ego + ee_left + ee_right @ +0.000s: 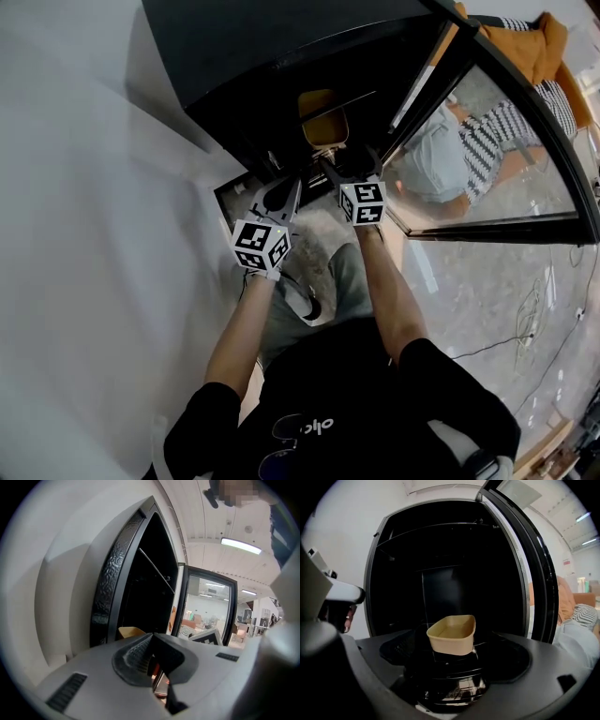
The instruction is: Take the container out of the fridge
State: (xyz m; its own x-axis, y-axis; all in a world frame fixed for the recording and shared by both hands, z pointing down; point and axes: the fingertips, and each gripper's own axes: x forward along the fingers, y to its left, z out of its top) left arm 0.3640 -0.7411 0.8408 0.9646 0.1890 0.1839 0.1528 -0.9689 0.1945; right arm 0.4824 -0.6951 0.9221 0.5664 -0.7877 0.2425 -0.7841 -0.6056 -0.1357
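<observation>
The fridge stands open in front of me, black inside, its glass door swung out to my right. A thin shelf crosses the upper part. The lower part holds only the container, a tan open tub sitting low and near the front opening on a dark, glossy floor.

What matters is how the container lies to my right gripper. It is dead ahead along the jaws and a little beyond their tips, not yet between them. In the right gripper view the container sits centred over the gap, with a pad showing on either side of it. Its long axis looks to run front to back, one short end facing me, though the wide lens leaves me unsure. I judge that a straight push in, level and low, would bring the jaws alongside its two long walls.

The right gripper stands wide and empty, with room to spare on both sides of the tub.

My left gripper is further back and off to the left, by the fridge's left edge. Its jaws are pressed together on nothing, so the right hand is the nearer and better lined up.
</observation>
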